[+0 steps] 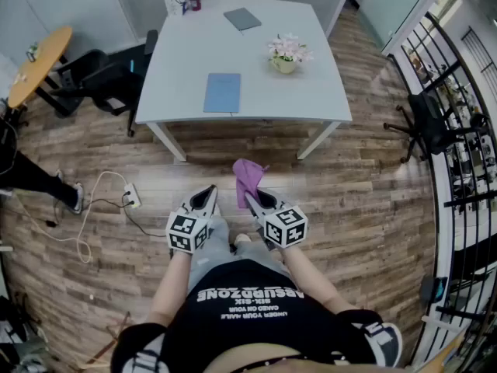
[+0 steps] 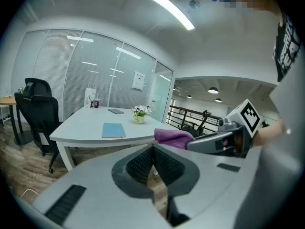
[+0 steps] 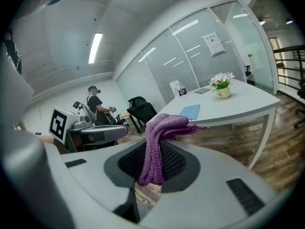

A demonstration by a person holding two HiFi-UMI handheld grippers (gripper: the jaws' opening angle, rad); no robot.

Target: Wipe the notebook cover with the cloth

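Clamping the purple cloth (image 1: pixel 247 176) in our right gripper (image 1: pixel 250 200), we have our left gripper (image 1: pixel 210 193) closed on nothing beside it. The blue notebook (image 1: pixel 223 92) lies flat on the white table (image 1: pixel 186 61) at twelve o'clock, well apart from both.

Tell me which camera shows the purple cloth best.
The right gripper view: the cloth sits large in the middle, clamped in the right gripper, with its folds plain to see. The head view shows it small, sticking out ahead of that gripper above the floor. The left gripper view catches only a fold at that gripper's tip.
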